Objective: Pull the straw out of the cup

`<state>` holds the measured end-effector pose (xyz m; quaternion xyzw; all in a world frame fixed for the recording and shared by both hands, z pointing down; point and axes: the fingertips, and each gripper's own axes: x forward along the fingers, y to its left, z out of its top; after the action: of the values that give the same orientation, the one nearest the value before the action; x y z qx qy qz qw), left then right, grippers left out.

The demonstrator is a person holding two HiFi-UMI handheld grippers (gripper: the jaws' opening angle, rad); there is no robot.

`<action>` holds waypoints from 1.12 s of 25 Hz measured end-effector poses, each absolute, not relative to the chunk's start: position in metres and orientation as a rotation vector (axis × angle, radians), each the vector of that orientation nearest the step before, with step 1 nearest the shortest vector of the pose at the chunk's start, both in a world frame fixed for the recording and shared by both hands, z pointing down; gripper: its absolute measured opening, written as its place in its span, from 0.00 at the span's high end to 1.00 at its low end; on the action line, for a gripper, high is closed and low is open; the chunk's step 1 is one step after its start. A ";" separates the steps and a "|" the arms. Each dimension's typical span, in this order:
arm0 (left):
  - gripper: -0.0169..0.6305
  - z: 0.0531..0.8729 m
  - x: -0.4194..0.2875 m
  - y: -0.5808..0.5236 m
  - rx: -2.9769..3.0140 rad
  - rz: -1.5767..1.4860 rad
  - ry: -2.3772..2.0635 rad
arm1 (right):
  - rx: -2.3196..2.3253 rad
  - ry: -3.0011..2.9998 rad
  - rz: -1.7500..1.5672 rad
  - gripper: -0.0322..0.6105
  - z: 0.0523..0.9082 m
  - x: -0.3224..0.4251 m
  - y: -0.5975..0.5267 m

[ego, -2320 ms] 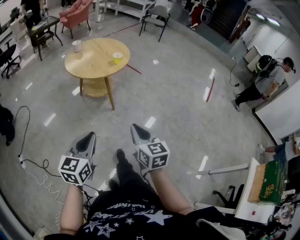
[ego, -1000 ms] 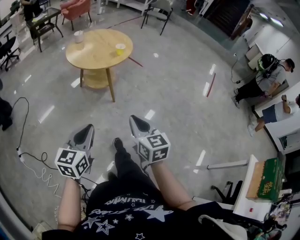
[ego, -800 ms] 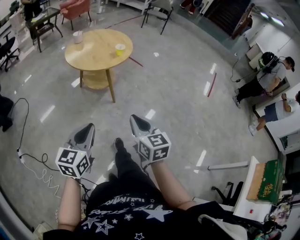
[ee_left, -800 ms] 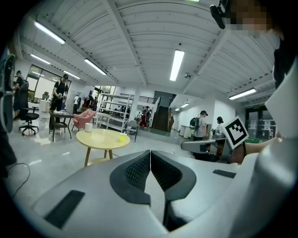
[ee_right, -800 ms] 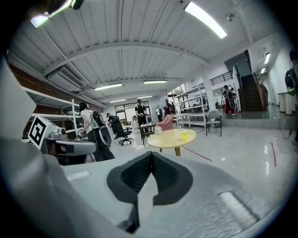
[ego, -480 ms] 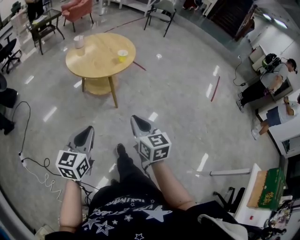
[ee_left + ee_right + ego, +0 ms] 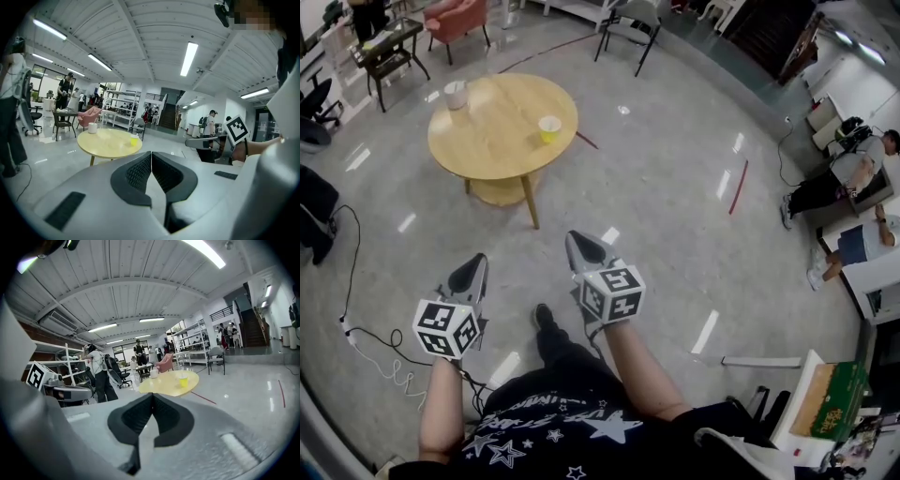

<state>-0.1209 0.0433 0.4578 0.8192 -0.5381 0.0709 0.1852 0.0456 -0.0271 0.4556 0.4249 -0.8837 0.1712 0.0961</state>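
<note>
The round wooden table [image 7: 502, 141] looks nearer than a moment ago. Two things stand on it: one small yellow cup [image 7: 549, 128] near its right edge and one white pot [image 7: 455, 94] at its left edge. Their insides are too small to see. The left gripper [image 7: 474, 266] and right gripper [image 7: 577, 244] are both pressed together, empty, far from the cup.

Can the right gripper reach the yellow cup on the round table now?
Probably not: a wide stretch of floor lies between the right gripper and the yellow cup. Nothing blocks the way, though.
</note>
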 end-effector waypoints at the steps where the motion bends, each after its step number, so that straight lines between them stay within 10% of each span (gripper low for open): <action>1: 0.96 0.457 -0.121 0.036 2.304 0.199 -1.518 | 1.259 -2.618 0.512 0.95 0.455 0.046 -0.035; 28: 0.96 0.452 -0.093 -0.122 2.292 0.213 -1.550 | 1.134 -2.678 0.470 0.95 0.451 0.055 -0.201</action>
<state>-0.0934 -0.1222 0.4519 0.8121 -0.5492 0.0756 0.1821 0.0545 -0.2009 0.4506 0.3831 -0.9047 0.1589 0.0977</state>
